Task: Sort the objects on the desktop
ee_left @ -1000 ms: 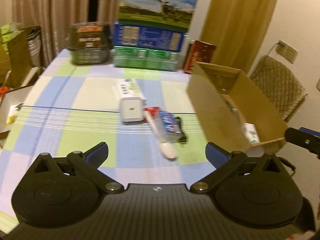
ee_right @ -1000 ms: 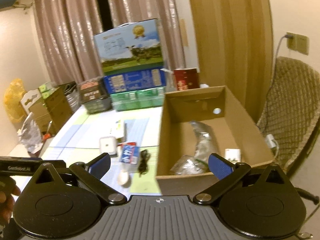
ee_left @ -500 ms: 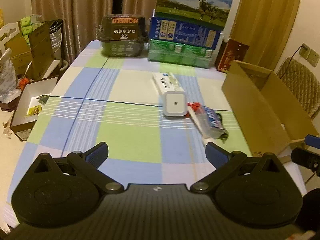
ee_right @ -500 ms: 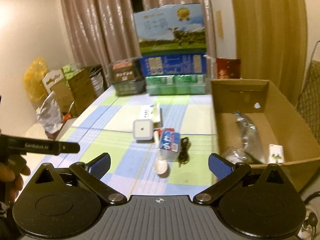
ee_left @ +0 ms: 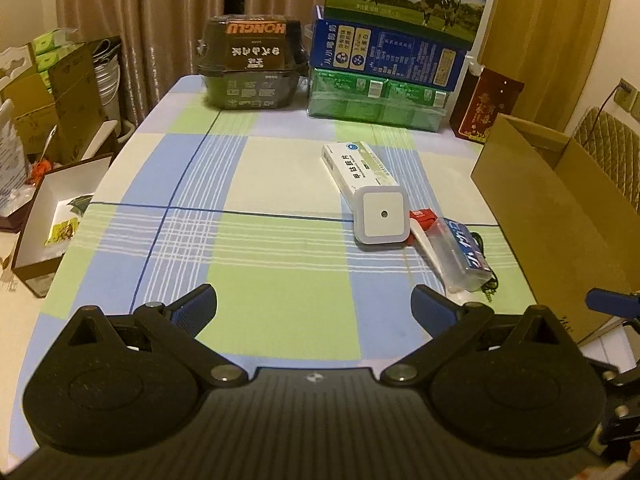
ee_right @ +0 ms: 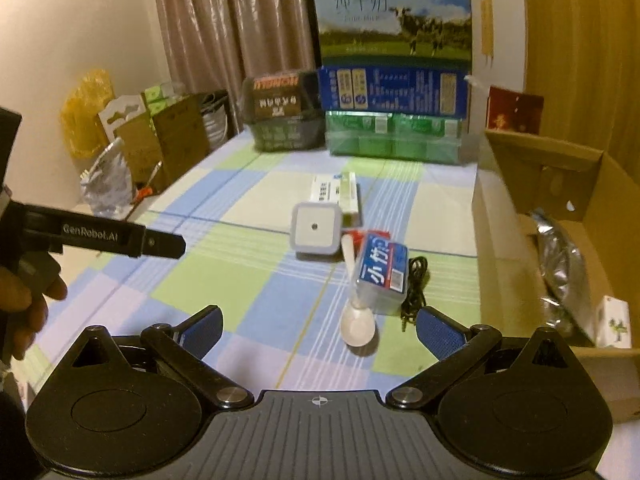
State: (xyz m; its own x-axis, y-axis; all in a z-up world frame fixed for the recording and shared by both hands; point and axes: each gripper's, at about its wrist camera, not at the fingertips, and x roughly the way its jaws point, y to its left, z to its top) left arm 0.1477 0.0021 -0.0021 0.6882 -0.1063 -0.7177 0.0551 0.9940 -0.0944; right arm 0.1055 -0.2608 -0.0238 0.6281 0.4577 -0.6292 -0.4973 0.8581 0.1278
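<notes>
Two grippers hang over the checked table [ee_left: 280,280], the left [ee_left: 314,304] and the right [ee_right: 319,326], both spread wide and empty; between them and the carton [ee_right: 560,168] lie a white cube [ee_left: 382,218], a medicine box [ee_left: 356,168], a spoon [ee_right: 356,320], a blue pack [ee_right: 382,274] and a black cable [ee_right: 416,284] (the pack seems to rest on the spoon's handle); a silver bag [ee_right: 560,264] sits inside the carton.
</notes>
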